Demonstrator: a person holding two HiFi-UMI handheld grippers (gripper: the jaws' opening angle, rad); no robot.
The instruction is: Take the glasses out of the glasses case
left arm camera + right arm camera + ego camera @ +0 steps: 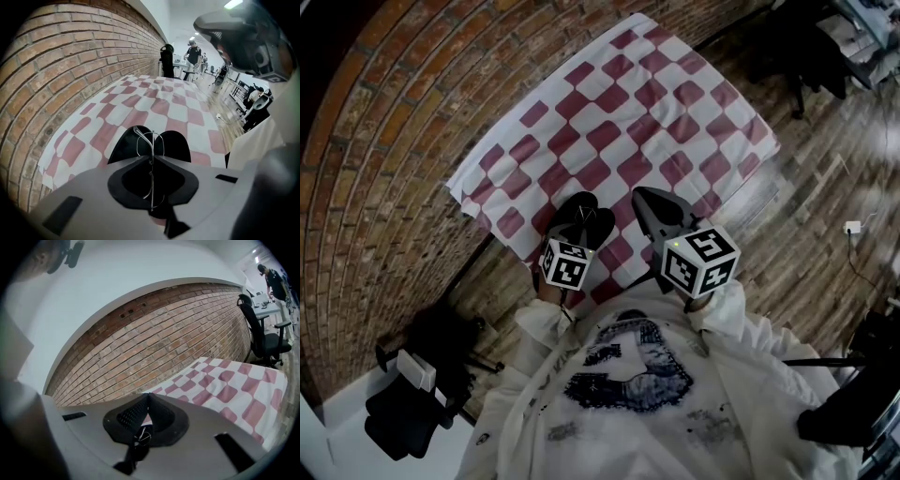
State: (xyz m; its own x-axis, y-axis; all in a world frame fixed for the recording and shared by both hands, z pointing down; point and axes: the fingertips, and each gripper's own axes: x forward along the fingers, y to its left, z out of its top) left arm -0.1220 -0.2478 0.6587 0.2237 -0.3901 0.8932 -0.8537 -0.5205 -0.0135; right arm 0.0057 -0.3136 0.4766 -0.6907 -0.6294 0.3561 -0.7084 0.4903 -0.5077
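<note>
Thin wire-rimmed glasses (152,157) stand edge-on between the black fingers of my left gripper (153,134), which is shut on them. A rim loop pokes out past the fingertips, above the red-and-white checked tablecloth (154,101). In the head view the left gripper (584,202) hangs over the cloth's (619,103) near edge, and the right gripper (647,195) is close beside it. My right gripper (148,396) has its fingertips together; a small dark thing low between the jaws cannot be made out. No glasses case shows in any view.
A brick wall (384,141) runs along the table's left side. A black office chair (403,398) stands on the floor at the lower left, and another chair (262,336) stands past the table's far end. A white plug and cable (853,228) lie on the wooden floor at the right.
</note>
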